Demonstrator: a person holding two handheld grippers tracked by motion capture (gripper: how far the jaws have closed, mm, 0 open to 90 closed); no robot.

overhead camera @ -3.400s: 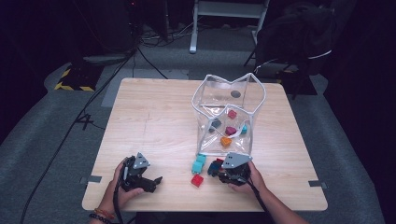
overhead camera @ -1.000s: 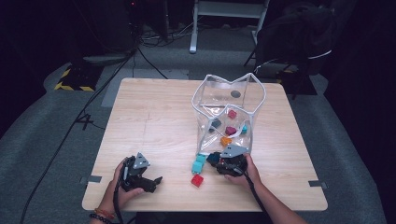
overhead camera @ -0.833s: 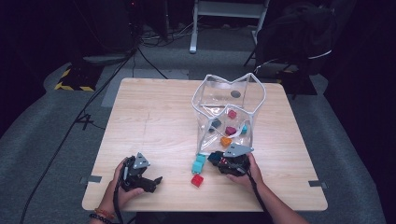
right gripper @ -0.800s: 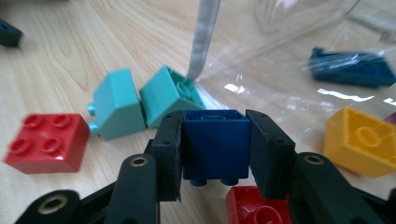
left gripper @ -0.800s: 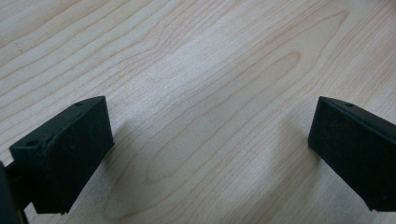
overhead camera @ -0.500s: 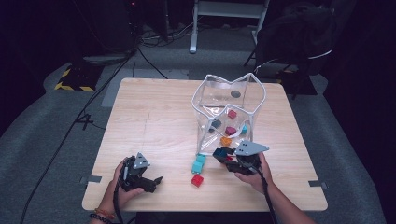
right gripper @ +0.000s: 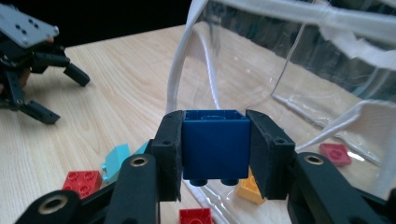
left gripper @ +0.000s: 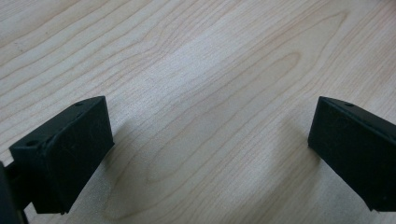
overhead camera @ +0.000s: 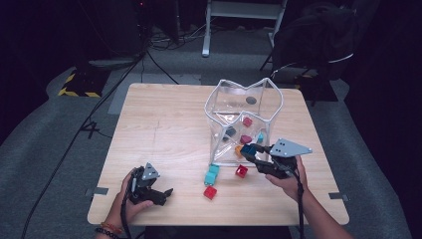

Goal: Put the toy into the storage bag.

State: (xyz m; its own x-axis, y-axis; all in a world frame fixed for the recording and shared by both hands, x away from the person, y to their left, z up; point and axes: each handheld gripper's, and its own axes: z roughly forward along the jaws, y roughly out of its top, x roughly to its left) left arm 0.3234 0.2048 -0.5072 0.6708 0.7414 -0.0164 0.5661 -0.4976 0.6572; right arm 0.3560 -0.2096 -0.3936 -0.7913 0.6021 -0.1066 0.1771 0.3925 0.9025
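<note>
Right gripper [overhead camera: 250,151] clamped on a dark blue brick [right gripper: 215,142]; both pads flat against its 2 sides, studs pointing down in the right gripper view; brick held off the desk [overhead camera: 164,129], right at the near wall of the clear bag [overhead camera: 244,117], toward the desk's near right part.

Left gripper [overhead camera: 166,191] sits at the near left corner of the desk, hand [overhead camera: 130,196] wrapped round it; jaws wide apart, nothing between them, bare wood under them in the left gripper view; pads [left gripper: 70,149] look to rest on or just above the surface, cannot tell which.

Bag stands upright on the right half of the desk, white rim [right gripper: 187,60] wavy at the top, open upward; inside on its floor: 1 pink brick [right gripper: 335,154], 1 yellow brick [right gripper: 250,186] just behind the held one, a few more small pieces in red, teal and dark tones, too small to name in the high view.

Loose on the desk, just outside the bag's near wall: 1 teal brick [overhead camera: 212,174], 2 red bricks; 1 red brick [overhead camera: 242,171] near the right gripper, the other red brick [overhead camera: 210,192] closer to the near edge, just beside the teal one; all 3 apart from each other, none touching the grippers.
</note>
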